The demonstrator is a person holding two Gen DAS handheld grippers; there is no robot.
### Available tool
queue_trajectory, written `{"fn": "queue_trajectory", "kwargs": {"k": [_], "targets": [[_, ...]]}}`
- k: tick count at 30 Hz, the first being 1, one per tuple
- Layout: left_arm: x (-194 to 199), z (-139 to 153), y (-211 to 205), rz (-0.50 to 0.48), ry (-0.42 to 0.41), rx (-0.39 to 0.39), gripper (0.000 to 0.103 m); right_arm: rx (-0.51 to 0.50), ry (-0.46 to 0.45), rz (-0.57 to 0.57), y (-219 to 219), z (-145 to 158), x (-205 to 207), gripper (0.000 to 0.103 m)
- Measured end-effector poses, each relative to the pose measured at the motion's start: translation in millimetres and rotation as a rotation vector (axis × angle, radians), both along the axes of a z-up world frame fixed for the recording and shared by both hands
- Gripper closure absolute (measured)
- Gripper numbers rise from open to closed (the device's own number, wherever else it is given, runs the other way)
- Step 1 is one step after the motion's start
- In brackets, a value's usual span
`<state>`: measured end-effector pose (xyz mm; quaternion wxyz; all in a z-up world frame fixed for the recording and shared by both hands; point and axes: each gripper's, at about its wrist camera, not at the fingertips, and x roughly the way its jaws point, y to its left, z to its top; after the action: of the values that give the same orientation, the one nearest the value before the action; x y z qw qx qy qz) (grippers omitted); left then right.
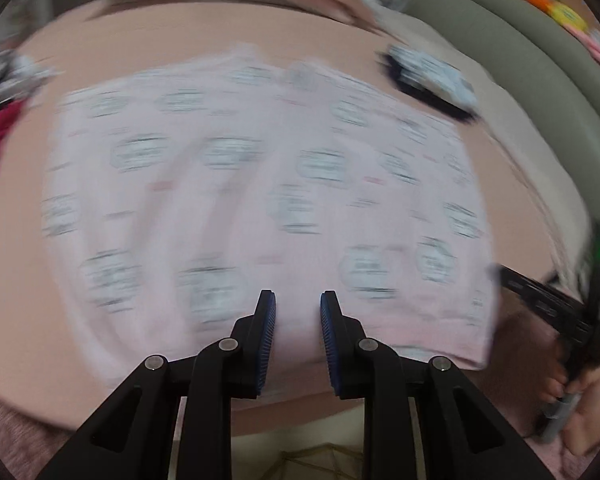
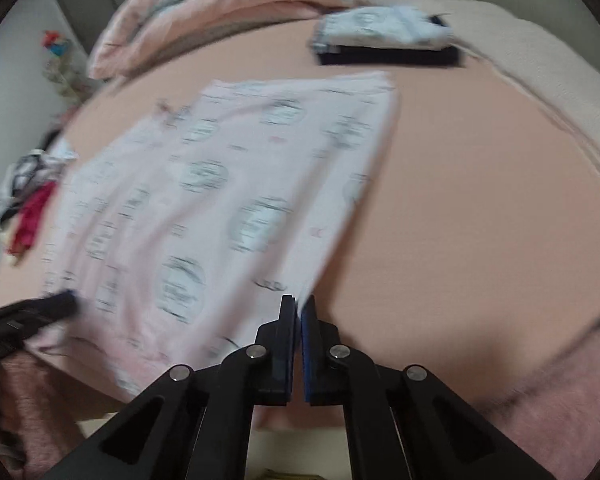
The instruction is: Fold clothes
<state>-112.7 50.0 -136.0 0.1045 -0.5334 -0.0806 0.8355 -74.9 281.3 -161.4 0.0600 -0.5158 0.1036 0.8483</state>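
A pale pink garment (image 1: 260, 200) printed with grey ovals lies spread flat on the peach bed sheet (image 1: 160, 48). My left gripper (image 1: 298, 300) hangs open over the garment's near edge, with cloth showing below the gap and nothing pinched. In the right wrist view the same garment (image 2: 220, 192) runs from the middle to the lower left. My right gripper (image 2: 299, 305) is shut on the garment's near right corner. The left gripper (image 2: 62, 305) shows as a blurred dark tip at the garment's near left corner. The right gripper (image 1: 548, 304), held by a hand, sits at the right edge.
A folded stack, white on dark navy (image 2: 384, 38), rests at the far right of the bed (image 2: 480, 180). A loose pile of clothes with a red piece (image 2: 28, 196) lies at the left edge. A pink duvet (image 2: 220, 4) is bunched at the far end, a beige blanket (image 2: 540, 64) on the right.
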Motion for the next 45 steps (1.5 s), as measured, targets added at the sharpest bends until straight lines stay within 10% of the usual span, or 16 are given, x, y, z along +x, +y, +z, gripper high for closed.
{"fn": "queue_trajectory", "kwargs": {"k": [4, 6, 9, 13, 18, 23, 25, 29, 33, 37, 41, 45], "targets": [[11, 1, -69, 0.238, -0.005, 0.145, 0.079, -0.104, -0.01, -0.068, 24, 0, 9, 0.103], [16, 1, -97, 0.33, -0.005, 0.205, 0.058, -0.212, 0.02, -0.081, 33, 6, 14, 0.098], [22, -1, -121, 0.423, -0.011, 0.221, 0.057, -0.266, 0.028, -0.074, 28, 6, 10, 0.063], [23, -19, -139, 0.521, -0.06, 0.226, 0.057, -0.217, 0.037, -0.052, 14, 5, 3, 0.058], [13, -27, -130, 0.446, -0.044, 0.276, 0.057, -0.155, 0.047, -0.023, -3, 5, -5, 0.1], [11, -27, -105, 0.395, -0.037, 0.195, 0.062, -0.094, 0.058, 0.005, -20, 5, -13, 0.101], [10, -27, -98, 0.394, -0.034, 0.094, 0.097, -0.051, 0.053, -0.004, -18, 8, -7, 0.102], [13, -28, -104, 0.423, -0.061, 0.113, 0.097, -0.018, 0.003, -0.054, -3, 3, -4, 0.103], [16, -27, -110, 0.413, -0.065, 0.169, 0.096, -0.011, -0.037, -0.105, 12, 1, 3, 0.103], [18, -22, -109, 0.398, -0.053, 0.25, 0.092, -0.234, 0.026, -0.031, 11, 8, 5, 0.099], [19, -26, -105, 0.401, -0.07, 0.254, 0.09, -0.233, -0.02, 0.0, 0, -3, -1, 0.063], [20, -23, -107, 0.406, -0.056, 0.259, 0.09, -0.281, 0.056, -0.028, 3, 11, 4, 0.062]]}}
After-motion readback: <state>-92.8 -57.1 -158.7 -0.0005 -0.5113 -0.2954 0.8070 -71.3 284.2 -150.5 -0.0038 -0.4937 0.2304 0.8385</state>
